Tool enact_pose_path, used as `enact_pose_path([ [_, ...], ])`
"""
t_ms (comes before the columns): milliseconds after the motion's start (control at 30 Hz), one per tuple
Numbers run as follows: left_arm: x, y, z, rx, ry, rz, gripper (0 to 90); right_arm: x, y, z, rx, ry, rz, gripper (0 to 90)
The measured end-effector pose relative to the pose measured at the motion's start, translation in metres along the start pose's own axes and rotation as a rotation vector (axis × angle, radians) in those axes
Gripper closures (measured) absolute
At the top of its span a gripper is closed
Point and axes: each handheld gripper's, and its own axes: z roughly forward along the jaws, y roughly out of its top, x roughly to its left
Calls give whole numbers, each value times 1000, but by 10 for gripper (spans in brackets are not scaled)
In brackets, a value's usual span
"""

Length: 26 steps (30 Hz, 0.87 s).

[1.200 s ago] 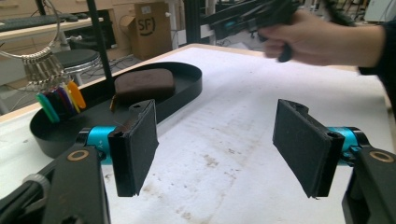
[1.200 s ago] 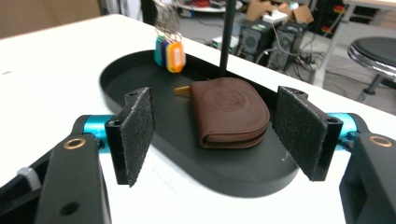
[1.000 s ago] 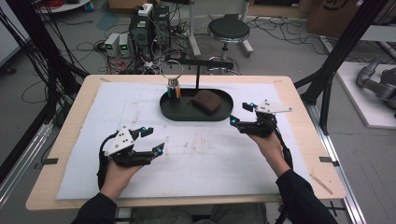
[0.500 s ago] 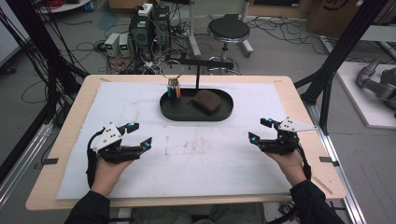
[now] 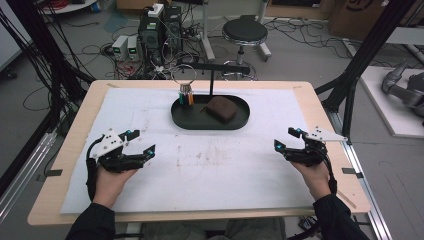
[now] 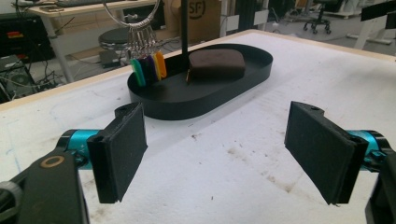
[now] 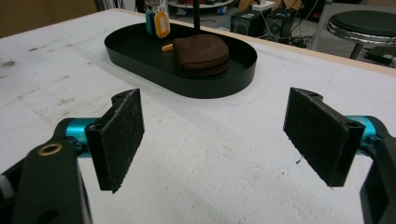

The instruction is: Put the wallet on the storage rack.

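- Judging from how things lie, the work looks finished or nearly so: the brown pouch (image 5: 221, 109) rests inside the black oval tray (image 5: 235, 122), and the key ring (image 5: 184, 75) with its coloured tags (image 6: 148, 68) hangs from the black stand (image 5: 210, 80) at the tray's left end.
- Both tools sit well back from the tray, near the front edge of the table (image 5: 200, 217), one toward each front corner.
- Left gripper (image 5: 141, 145): jaws wide apart, having just been opening, with nothing between the pads (image 6: 122, 147) but bare white mat (image 5: 210, 165).
- Right gripper (image 5: 287, 141): jaws likewise spread, pads (image 7: 122, 135) clear of everything, mat beneath.
- What may remain, as a guess, is no more than resting the hands; no loose item lies on the mat outside the tray.
- A small tan piece (image 7: 167, 47) lies in the tray just beside the pouch; what it is cannot be told.
- Around the table: a round stool (image 5: 245, 31) and electronics boxes (image 5: 160, 27) with tangled cables on the floor beyond the far edge, dark frame posts (image 5: 367, 55) at the far right corner.
- Nothing stands between either gripper and the tray; the stand's upright and arm would be the one thing to steer around in any reach over the tray's left end.
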Motion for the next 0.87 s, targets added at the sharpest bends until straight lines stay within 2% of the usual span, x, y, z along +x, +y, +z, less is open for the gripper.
enact_pose_path([
  [133,-1,1,0,6,-10,16,208,-1,0,-1,-1,-19,7,209],
  [367,-3,3,2,0,-23,18,208,1,-1,-3,-7,-43,12,210],
  [700,-3,3,3,0,-23,15,208,1,-1,-3,-4,-45,3,210],
  [867,-3,3,3,-3,-19,10,208,-3,-1,-4,-7,-59,19,210],
])
